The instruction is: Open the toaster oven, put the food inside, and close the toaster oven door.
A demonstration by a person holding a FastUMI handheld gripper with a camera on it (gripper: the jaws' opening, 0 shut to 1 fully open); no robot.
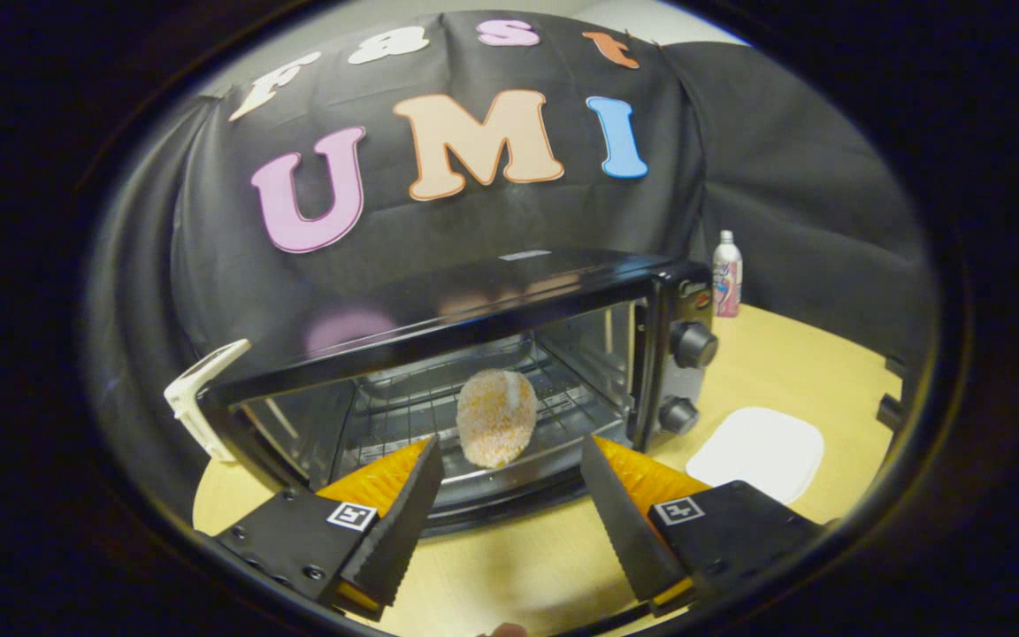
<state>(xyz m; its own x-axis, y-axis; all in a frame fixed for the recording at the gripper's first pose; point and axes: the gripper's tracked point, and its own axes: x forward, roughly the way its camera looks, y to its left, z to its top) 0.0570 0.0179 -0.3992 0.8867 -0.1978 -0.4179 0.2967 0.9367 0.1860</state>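
Observation:
A black toaster oven [474, 292] stands on the wooden table [518, 566] just ahead of my fingers. A breaded oval piece of food [496, 429] lies on the wire rack inside it, beyond the gap between my fingertips. A white handle [200, 402] sticks out at the oven's left front corner. The glass door seems to stand across the front, but I cannot tell whether it is fully closed. My gripper [509, 442] is open, with nothing between its fingers, a short way back from the oven's front.
Two knobs [693, 345] sit on the oven's right panel. A white rectangular plate [757, 453] lies on the table right of the oven. A pink and white bottle [726, 274] stands behind it near the black cloth wall.

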